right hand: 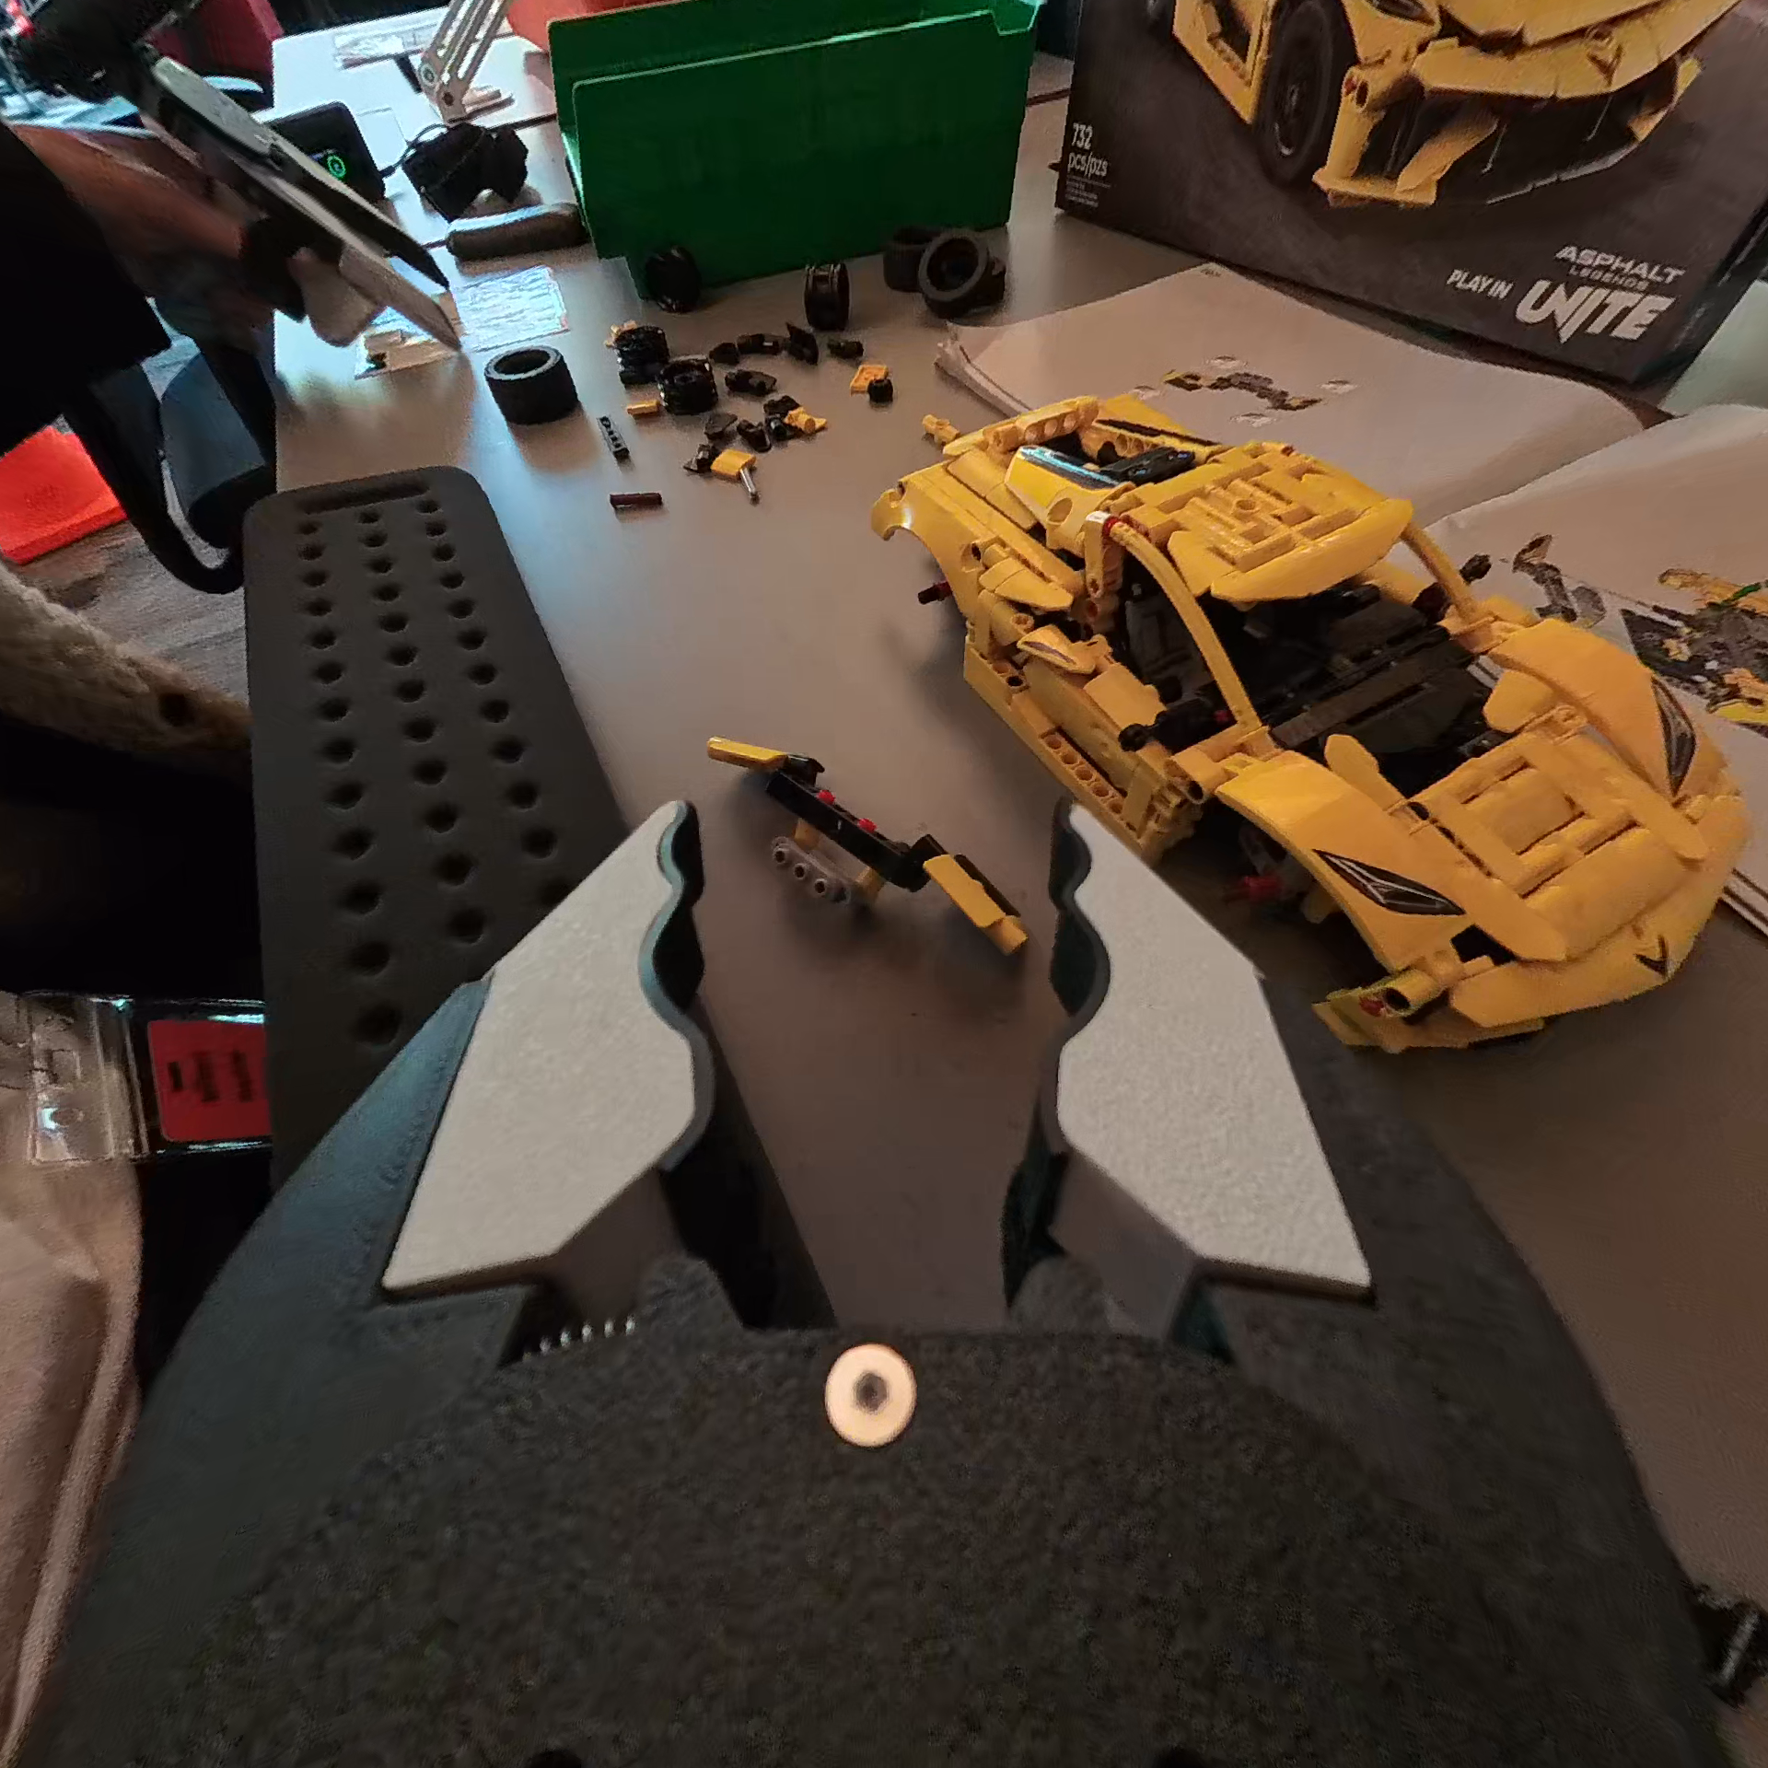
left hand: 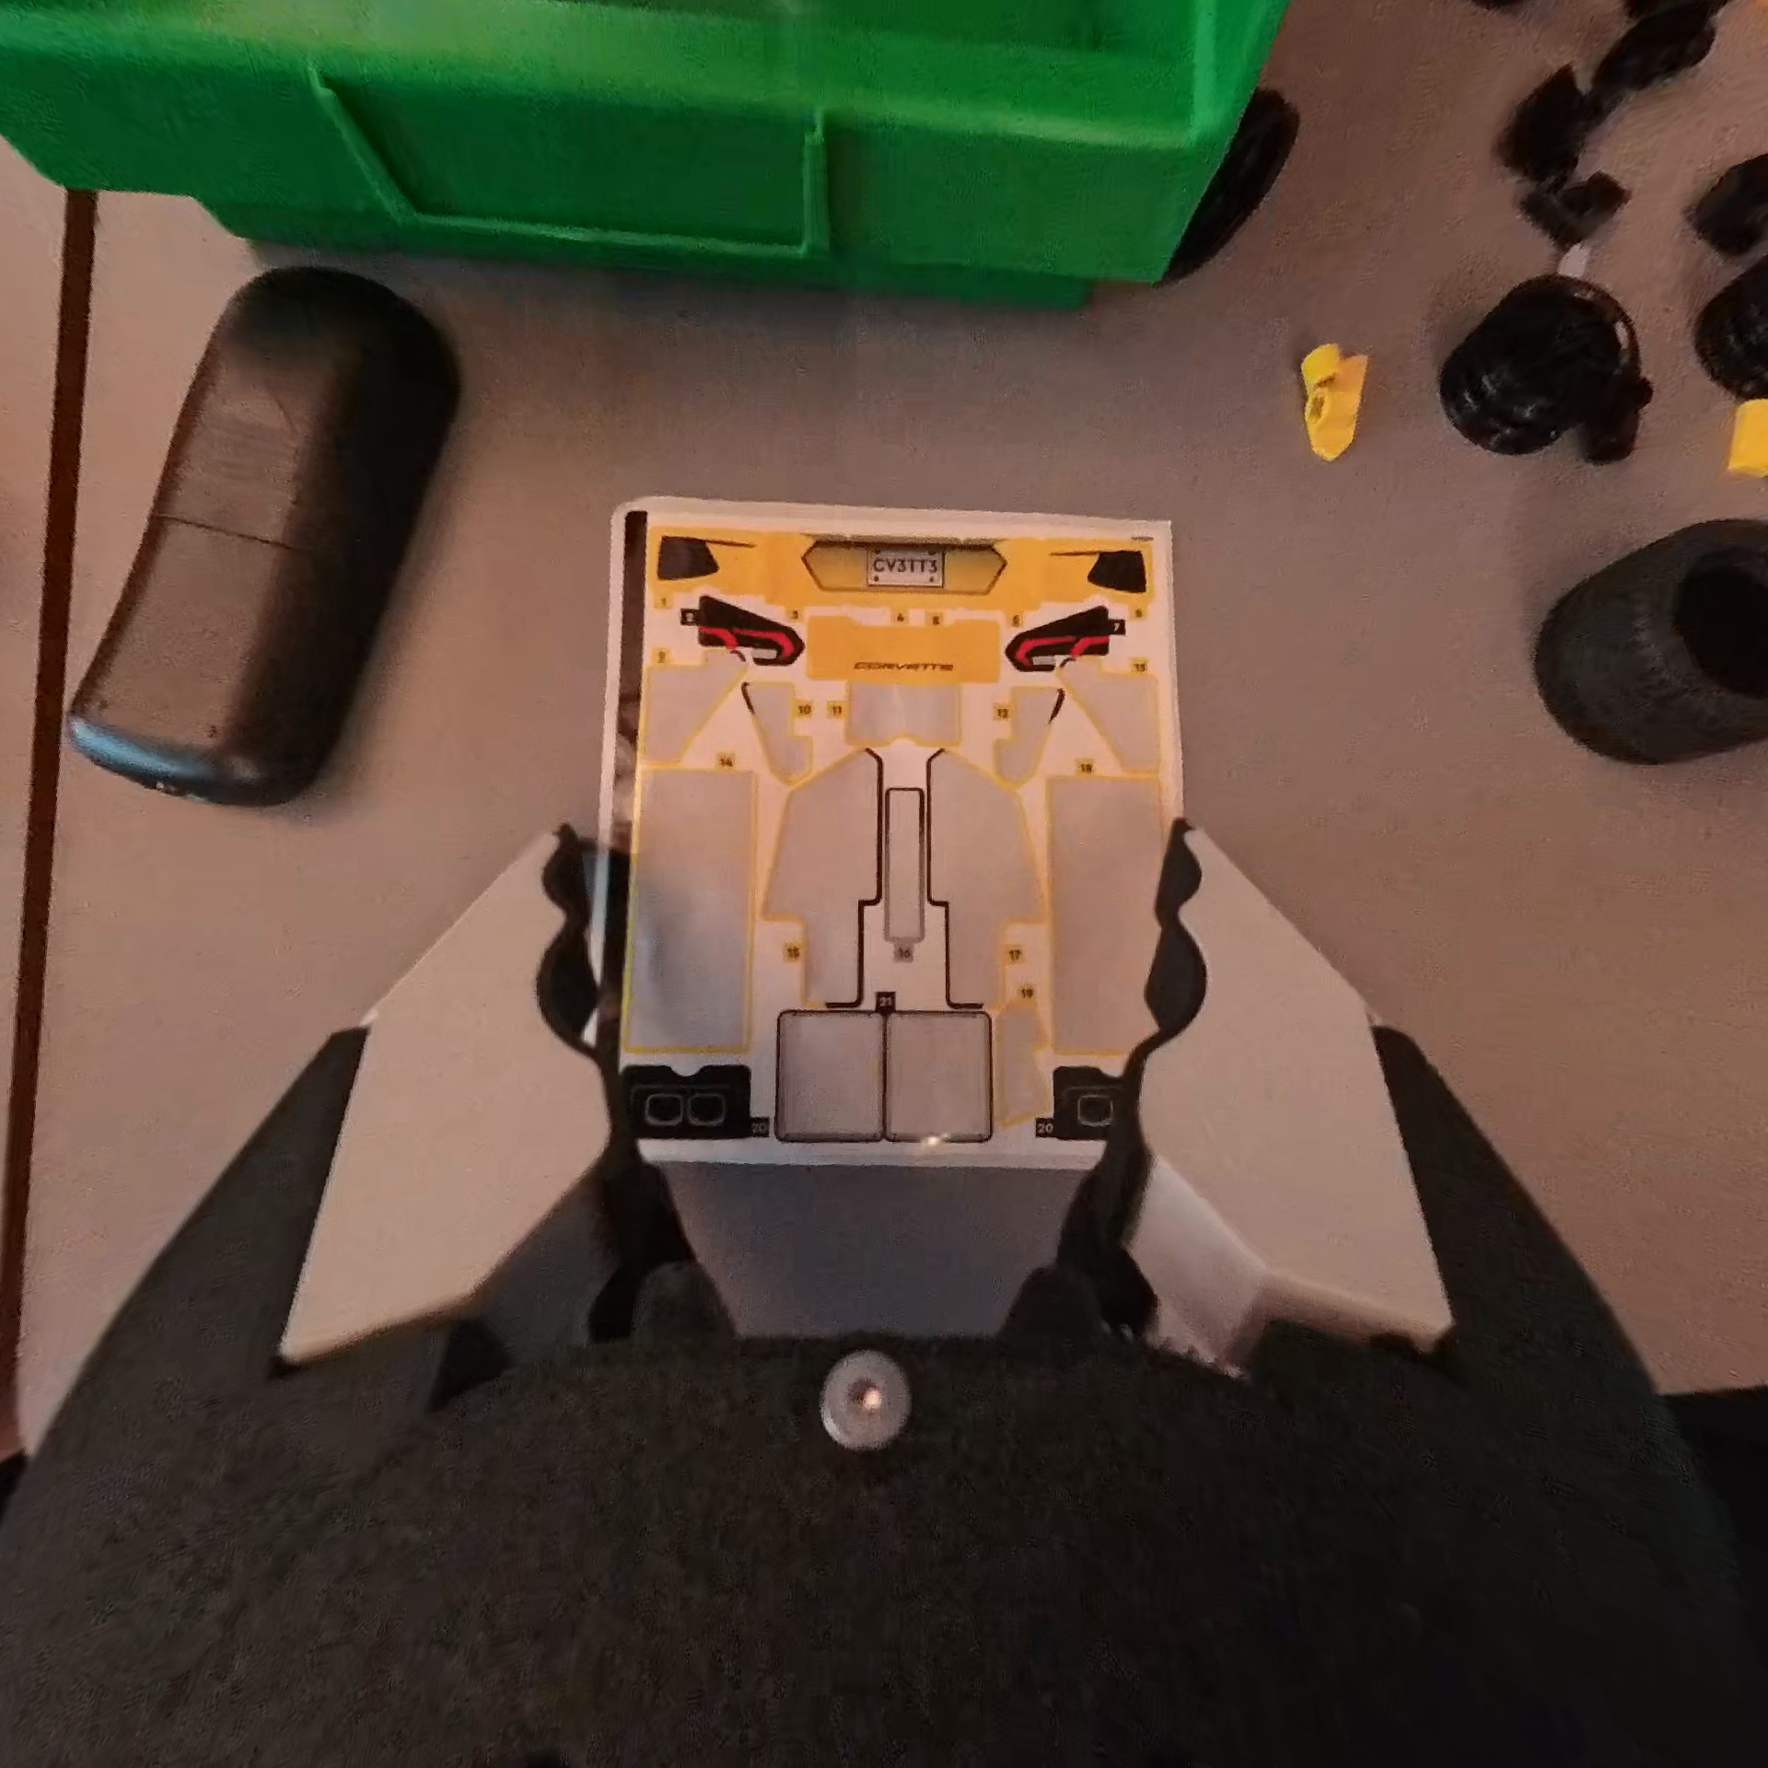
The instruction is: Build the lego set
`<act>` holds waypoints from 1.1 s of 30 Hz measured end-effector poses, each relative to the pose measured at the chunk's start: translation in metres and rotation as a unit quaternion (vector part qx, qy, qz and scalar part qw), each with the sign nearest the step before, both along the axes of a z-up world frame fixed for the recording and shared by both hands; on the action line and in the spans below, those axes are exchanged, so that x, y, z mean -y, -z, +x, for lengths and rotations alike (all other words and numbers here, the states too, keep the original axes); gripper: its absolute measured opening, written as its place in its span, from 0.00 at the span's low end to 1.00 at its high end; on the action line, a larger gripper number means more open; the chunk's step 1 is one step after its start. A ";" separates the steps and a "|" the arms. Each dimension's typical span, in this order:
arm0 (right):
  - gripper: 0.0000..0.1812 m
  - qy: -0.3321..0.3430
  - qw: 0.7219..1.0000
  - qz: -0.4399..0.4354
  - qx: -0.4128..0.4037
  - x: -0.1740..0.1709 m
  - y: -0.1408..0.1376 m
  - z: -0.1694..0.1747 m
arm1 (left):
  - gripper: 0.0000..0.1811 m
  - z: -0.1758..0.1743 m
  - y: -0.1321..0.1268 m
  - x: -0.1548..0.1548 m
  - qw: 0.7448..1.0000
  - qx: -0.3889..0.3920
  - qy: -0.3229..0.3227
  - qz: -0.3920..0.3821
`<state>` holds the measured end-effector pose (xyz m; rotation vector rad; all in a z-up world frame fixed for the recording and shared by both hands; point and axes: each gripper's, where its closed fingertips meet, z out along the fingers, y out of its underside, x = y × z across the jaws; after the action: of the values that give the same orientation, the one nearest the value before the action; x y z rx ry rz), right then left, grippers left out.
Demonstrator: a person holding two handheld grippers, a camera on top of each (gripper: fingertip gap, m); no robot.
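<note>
Grey, matte and smooth, the surface (right hand: 765, 612) runs under both views, with loose parts scattered across it.

Left gripper (left hand: 875, 957): its pale, wavy-edged fingers stand wide apart on either side of a glossy sticker sheet (left hand: 890, 832) with yellow and grey shapes. The sheet's long edges reach the inner pads; whether the gripper pinches the sheet or merely straddles it I cannot tell. Left of it lies a rounded black case (left hand: 258, 536); to the right, a ribbed rubber tyre (left hand: 1665, 641) and a small yellow part (left hand: 1332, 400), with bare surface between. Beyond stands a green plastic bin (left hand: 622, 124).

Right gripper (right hand: 871, 842): jaws spread, holding nothing. Just ahead, between the fingertips, lies a small black-and-yellow subassembly (right hand: 861, 832), slim and angular, apart from both fingers. To the right, close by, sits the yellow car (right hand: 1292, 689), studded and curved, resting partly on an open manual (right hand: 1579, 536). To the left lies a black perforated slab (right hand: 402, 727). Open grey surface stretches ahead to a scatter of small black and yellow pieces (right hand: 737, 392), then wheels (right hand: 947, 263) by the bin, and the dark box (right hand: 1435, 163) far right.
</note>
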<state>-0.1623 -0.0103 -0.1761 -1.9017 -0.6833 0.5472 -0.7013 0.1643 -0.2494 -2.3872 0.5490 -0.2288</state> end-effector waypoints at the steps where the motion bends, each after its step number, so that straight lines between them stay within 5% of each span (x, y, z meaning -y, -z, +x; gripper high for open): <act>1: 0.40 -0.002 1.000 -0.003 0.002 0.000 0.001 -0.001 | 0.64 0.001 0.000 0.002 1.000 -0.003 0.000 0.003; 8: 0.37 -0.049 0.999 -0.010 -0.016 0.005 -0.005 -0.031 | 0.47 0.007 -0.004 0.018 1.000 0.000 -0.004 0.001; 15: 0.34 -0.172 0.981 -0.034 -0.089 0.005 -0.040 -0.122 | 0.28 0.022 -0.032 0.027 0.997 0.031 0.021 0.063; 20: 0.32 -0.261 0.954 -0.115 -0.095 -0.010 -0.038 -0.207 | 0.14 0.046 -0.040 0.041 0.992 0.072 0.054 0.085; 24: 0.32 -0.324 0.930 -0.167 -0.046 -0.021 -0.022 -0.256 | 0.15 0.031 -0.030 0.051 0.997 0.054 0.004 0.050; 26: 0.32 -0.334 0.924 -0.178 -0.057 -0.019 -0.019 -0.267 | 0.25 0.012 -0.027 0.068 0.994 0.085 -0.070 0.009; 29: 0.31 -0.300 0.944 -0.126 -0.046 -0.031 -0.011 -0.259 | 0.33 0.008 -0.035 0.092 0.981 0.146 -0.128 0.027; 33: 0.29 -0.284 0.950 -0.105 -0.075 -0.036 -0.014 -0.248 | 0.46 0.003 -0.028 0.100 0.972 0.110 -0.195 0.064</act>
<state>-0.4101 0.0262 -0.1624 -1.8200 -1.1157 1.1549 -0.6988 0.0641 -0.2211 -2.2504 -0.0129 -0.2693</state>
